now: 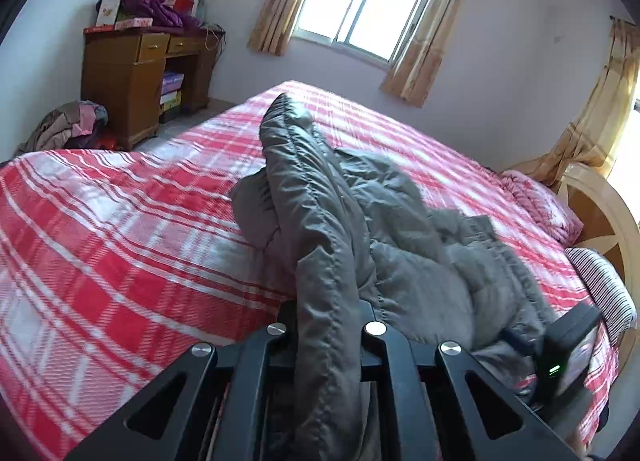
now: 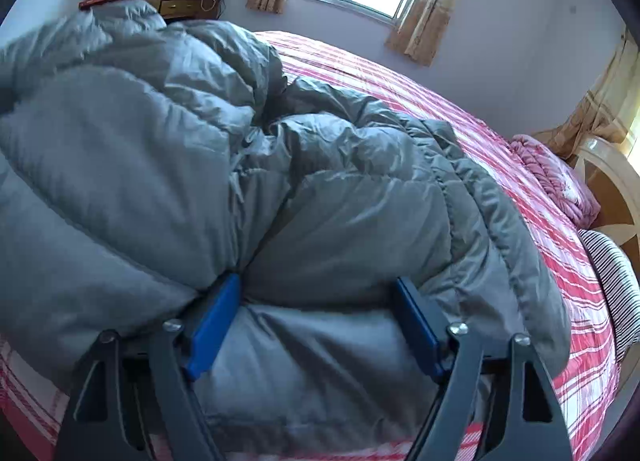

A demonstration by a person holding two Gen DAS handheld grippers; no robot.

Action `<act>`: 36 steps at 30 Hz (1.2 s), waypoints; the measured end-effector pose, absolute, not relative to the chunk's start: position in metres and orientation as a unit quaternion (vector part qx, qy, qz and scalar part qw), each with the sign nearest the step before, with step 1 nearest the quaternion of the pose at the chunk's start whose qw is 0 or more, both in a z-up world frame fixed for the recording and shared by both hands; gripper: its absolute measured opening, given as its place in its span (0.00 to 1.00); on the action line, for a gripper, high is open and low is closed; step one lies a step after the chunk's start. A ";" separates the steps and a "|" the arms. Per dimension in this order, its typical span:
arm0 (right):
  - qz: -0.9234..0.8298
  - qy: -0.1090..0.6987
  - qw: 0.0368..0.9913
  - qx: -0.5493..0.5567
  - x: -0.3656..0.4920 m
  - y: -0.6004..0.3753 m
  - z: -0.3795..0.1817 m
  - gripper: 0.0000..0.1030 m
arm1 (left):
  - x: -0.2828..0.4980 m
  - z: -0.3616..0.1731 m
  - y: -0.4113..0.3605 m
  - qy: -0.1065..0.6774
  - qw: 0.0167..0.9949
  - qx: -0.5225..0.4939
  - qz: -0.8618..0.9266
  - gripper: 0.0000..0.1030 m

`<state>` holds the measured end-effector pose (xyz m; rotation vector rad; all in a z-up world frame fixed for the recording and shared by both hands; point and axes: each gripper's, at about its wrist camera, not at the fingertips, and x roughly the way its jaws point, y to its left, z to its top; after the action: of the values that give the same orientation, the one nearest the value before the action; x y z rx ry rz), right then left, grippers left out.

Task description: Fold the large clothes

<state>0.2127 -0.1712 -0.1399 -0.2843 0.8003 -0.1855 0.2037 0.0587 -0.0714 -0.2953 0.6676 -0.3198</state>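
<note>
A large grey padded jacket point(image 1: 400, 229) lies bunched on the red and white checked bed point(image 1: 120, 229). My left gripper point(image 1: 326, 325) is shut on a long quilted edge of the jacket, which runs up between its black fingers and hides the tips. In the right wrist view the jacket point(image 2: 200, 165) fills most of the frame. My right gripper point(image 2: 320, 317) has its blue pads point(image 2: 212, 325) wide apart, with a thick fold of the jacket bulging between them. The right gripper's body also shows in the left wrist view point(image 1: 560, 353), at the lower right.
A wooden desk point(image 1: 132, 77) piled with boxes and purple clothing stands at the far left wall, with a heap of clothes point(image 1: 68, 127) on the floor beside it. A window point(image 1: 368, 5) with curtains is behind the bed. Pink bedding point(image 1: 540, 205), a striped pillow point(image 1: 600, 285) and the headboard point(image 1: 604, 217) lie at right.
</note>
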 end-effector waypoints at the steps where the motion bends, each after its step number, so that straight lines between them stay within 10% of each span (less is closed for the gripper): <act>1: -0.087 0.385 0.908 -0.142 0.211 -0.164 -0.141 0.76 | 0.199 -0.066 0.065 0.321 0.924 -0.144 -0.149 0.08; 8: 0.010 0.373 0.917 -0.145 0.202 -0.107 -0.133 0.75 | 0.193 -0.019 0.085 0.295 0.946 -0.095 -0.097 0.08; 17: -0.080 0.274 0.958 -0.019 0.156 -0.251 -0.061 1.00 | 0.185 0.035 -0.072 0.235 0.956 0.041 -0.172 0.08; 30: -0.213 0.346 0.908 0.103 0.127 -0.425 -0.133 1.00 | 0.181 -0.078 -0.287 0.240 0.910 0.250 -0.226 0.09; 36: -0.195 0.355 0.903 0.145 0.126 -0.442 -0.142 1.00 | 0.158 -0.069 -0.300 0.212 0.907 0.295 -0.215 0.30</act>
<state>0.1259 -0.4421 -0.1419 0.3007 0.7332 -0.4035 0.1581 -0.2996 -0.0692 0.6082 0.4379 -0.4437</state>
